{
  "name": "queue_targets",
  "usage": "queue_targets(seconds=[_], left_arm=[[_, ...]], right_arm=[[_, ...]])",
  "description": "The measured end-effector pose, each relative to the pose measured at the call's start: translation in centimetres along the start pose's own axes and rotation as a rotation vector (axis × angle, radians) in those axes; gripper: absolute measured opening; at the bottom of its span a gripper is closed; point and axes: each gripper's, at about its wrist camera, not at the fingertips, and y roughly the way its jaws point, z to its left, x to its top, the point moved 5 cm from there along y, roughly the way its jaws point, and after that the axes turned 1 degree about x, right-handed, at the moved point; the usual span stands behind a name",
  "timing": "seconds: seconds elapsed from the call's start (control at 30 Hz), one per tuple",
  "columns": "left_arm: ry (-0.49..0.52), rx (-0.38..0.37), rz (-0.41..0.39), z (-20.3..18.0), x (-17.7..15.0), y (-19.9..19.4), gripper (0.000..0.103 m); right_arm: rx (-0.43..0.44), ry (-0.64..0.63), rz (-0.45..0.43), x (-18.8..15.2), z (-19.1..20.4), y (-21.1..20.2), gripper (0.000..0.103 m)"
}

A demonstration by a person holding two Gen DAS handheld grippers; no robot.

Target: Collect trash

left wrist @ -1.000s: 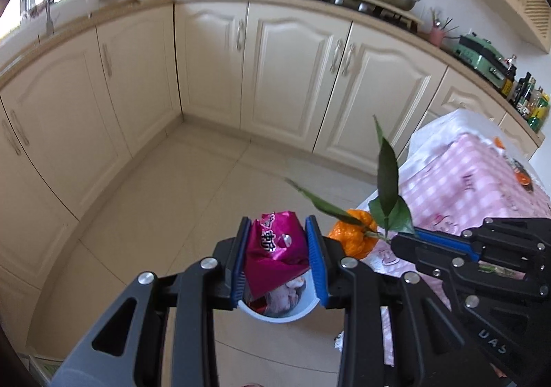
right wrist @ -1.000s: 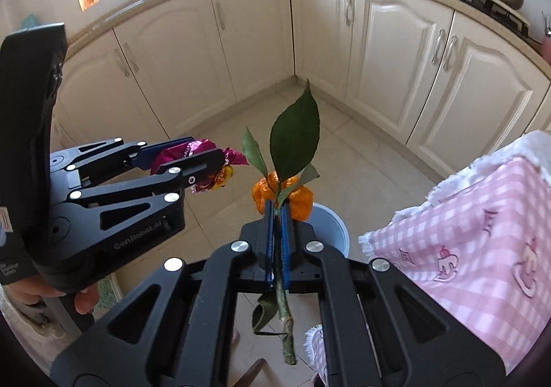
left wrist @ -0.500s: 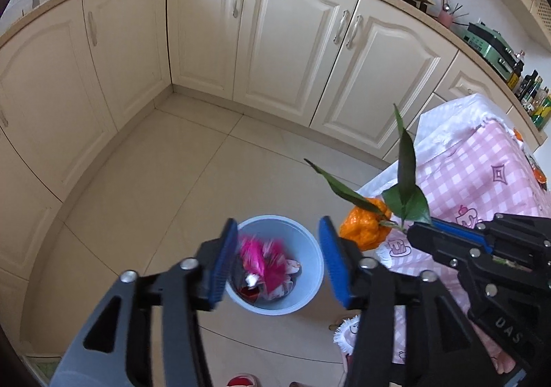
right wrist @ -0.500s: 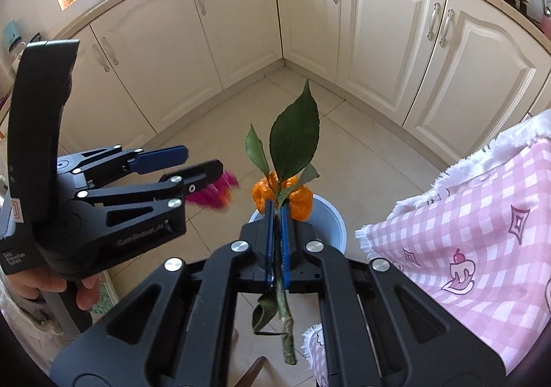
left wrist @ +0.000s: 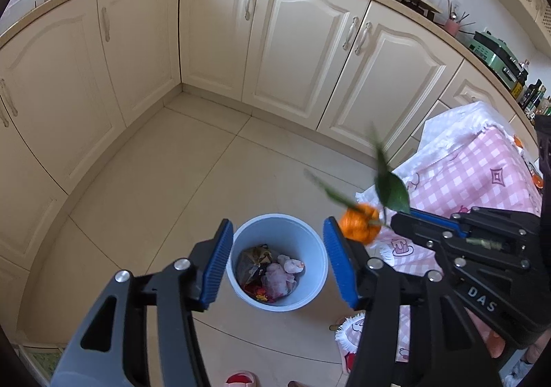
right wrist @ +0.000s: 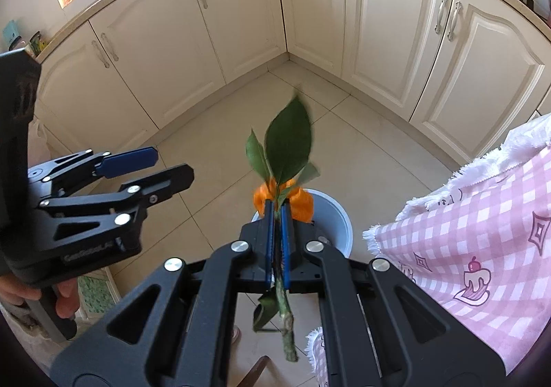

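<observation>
A light-blue trash bin (left wrist: 241, 235) stands on the tiled floor with several pieces of trash (left wrist: 272, 276) lying inside. My left gripper (left wrist: 277, 225) hovers over it, jaws opening, with nothing between the blue pads. My right gripper (right wrist: 277, 206) is shut on a leafy twig (right wrist: 289, 142) that carries orange peel (right wrist: 303, 208), held above the bin (right wrist: 341, 221) rim. In the left wrist view the orange peel (left wrist: 358, 227) hangs just right of my left gripper's right finger. From the right wrist view, the left gripper (right wrist: 172, 165) stands apart to the left.
Cream kitchen cabinets (left wrist: 303, 53) wrap round the floor on the far and left sides. A table under a pink checked cloth (left wrist: 475, 180) stands close on the right of the bin. A person's hand (right wrist: 65, 301) holds the left gripper's handle.
My left gripper opened and the magenta wrapper it held dropped into the bin. Both grippers sank a little toward the bin. The right gripper kept its hold on the twig.
</observation>
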Motion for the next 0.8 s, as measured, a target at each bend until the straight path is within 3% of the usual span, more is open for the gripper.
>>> queue_targets(seconds=[0.3, 0.33, 0.37, 0.43, 0.8], left_arm=[[0.007, -0.002, -0.019, -0.3, 0.3, -1.5, 0.057], [0.006, -0.004, -0.023, -0.4, 0.3, -1.7, 0.057], [0.006, -0.005, -0.026, -0.4, 0.4, -1.9, 0.057], [0.006, -0.008, -0.033, -0.6, 0.5, -2.4, 0.057], [0.055, -0.02, -0.047, -3.1, -0.5, -4.9, 0.058]], right_arm=[[-0.008, 0.029, -0.045, 0.3, -0.7, -1.3, 0.006], [-0.017, 0.031, -0.049, 0.3, -0.9, -1.5, 0.011], [-0.02, 0.036, -0.051, 0.3, -1.1, -1.7, 0.024], [-0.015, 0.048, -0.067, 0.2, -1.3, -2.4, 0.036], [-0.036, 0.022, -0.082, -1.8, -0.6, -5.9, 0.04]])
